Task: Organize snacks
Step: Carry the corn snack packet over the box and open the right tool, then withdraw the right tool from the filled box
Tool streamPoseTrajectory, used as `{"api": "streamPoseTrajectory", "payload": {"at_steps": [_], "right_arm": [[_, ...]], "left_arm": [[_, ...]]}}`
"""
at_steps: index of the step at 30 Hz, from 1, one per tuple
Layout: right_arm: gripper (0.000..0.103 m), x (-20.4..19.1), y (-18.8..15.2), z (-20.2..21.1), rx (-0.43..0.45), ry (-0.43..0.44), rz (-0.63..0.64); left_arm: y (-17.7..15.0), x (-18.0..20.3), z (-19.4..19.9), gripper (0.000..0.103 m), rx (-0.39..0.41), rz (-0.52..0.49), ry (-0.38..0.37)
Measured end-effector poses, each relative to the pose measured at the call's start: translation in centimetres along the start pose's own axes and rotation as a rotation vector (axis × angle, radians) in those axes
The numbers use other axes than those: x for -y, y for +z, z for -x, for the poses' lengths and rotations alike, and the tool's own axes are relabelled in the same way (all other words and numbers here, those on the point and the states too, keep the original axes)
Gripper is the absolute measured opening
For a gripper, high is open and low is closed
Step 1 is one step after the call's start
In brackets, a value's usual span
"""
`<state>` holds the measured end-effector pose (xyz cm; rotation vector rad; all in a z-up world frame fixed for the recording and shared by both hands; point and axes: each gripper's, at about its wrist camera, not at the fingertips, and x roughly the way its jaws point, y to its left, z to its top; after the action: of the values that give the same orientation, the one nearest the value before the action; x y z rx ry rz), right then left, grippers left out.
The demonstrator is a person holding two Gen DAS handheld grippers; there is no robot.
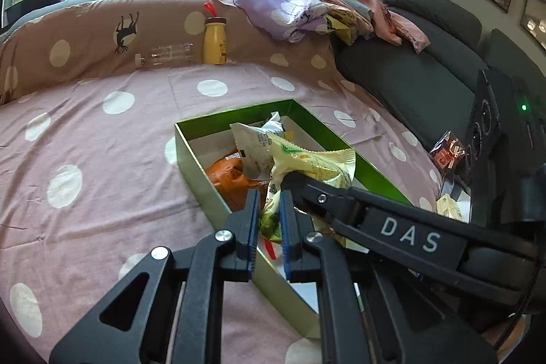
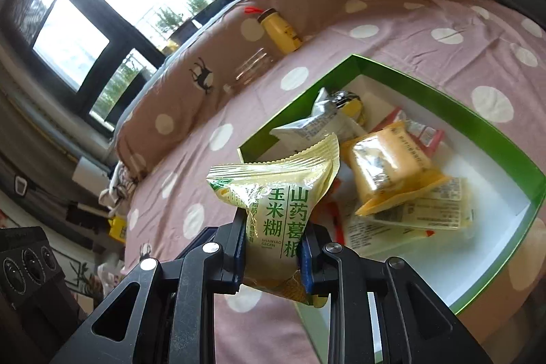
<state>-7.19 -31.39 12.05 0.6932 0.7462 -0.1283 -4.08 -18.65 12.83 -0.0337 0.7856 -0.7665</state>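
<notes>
A green box (image 1: 191, 156) with a white inside lies on the pink dotted bedspread; it also shows in the right wrist view (image 2: 426, 87). It holds several snack packets: an orange one (image 1: 228, 174), a white one (image 1: 254, 142), and a yellow-orange one (image 2: 389, 166). My right gripper (image 2: 273, 227) is shut on a pale yellow-green packet (image 2: 276, 193), held above the box's left edge; it also shows in the left wrist view (image 1: 314, 159). My left gripper (image 1: 268, 220) hovers over the box's near part, jaws narrowly apart around a green wrapper edge (image 1: 268, 222).
A yellow bottle (image 1: 215, 40) and a clear plastic bottle (image 1: 163, 55) lie against the brown dotted bolster. Crumpled cloths (image 1: 307, 5) sit on a dark sofa (image 1: 409, 81). A red snack packet (image 1: 447, 150) lies by a black device (image 1: 491, 125) at right.
</notes>
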Motion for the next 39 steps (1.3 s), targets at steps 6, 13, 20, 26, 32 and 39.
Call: {"api": "streamPoseTrajectory", "payload": {"at_steps": [6,13,20,26,32,39], "right_arm": [[0.028,3.6,0.5,-0.5,-0.043,-0.041,-0.087],[0.041,5.8,0.9,1.3,-0.005,-0.122,-0.145],[0.072,4.3,0.8,4.8,0.106,-0.089,-0.102],[0.078,2.5,0.4,6.4,0.159,-0.12,-0.044],[0.078,2.6,0.4,6.9,0.175,-0.154,-0.031],[0.078,3.1,0.4,7.2,0.178,-0.202,-0.05]], "left_arm": [[-0.2,1.9,-2.7,0.017,-0.056,-0.052,0.026],[-0.4,3.3,-1.7,0.071,-0.004,-0.128,0.087],[-0.3,3.3,0.6,0.092,0.021,-0.12,0.115],[-0.7,3.1,1.8,0.101,0.029,-0.112,0.164],[-0.9,2.3,2.5,0.101,0.031,-0.07,0.154],[-1.2,1.5,3.0,0.101,0.026,-0.037,0.149]]}}
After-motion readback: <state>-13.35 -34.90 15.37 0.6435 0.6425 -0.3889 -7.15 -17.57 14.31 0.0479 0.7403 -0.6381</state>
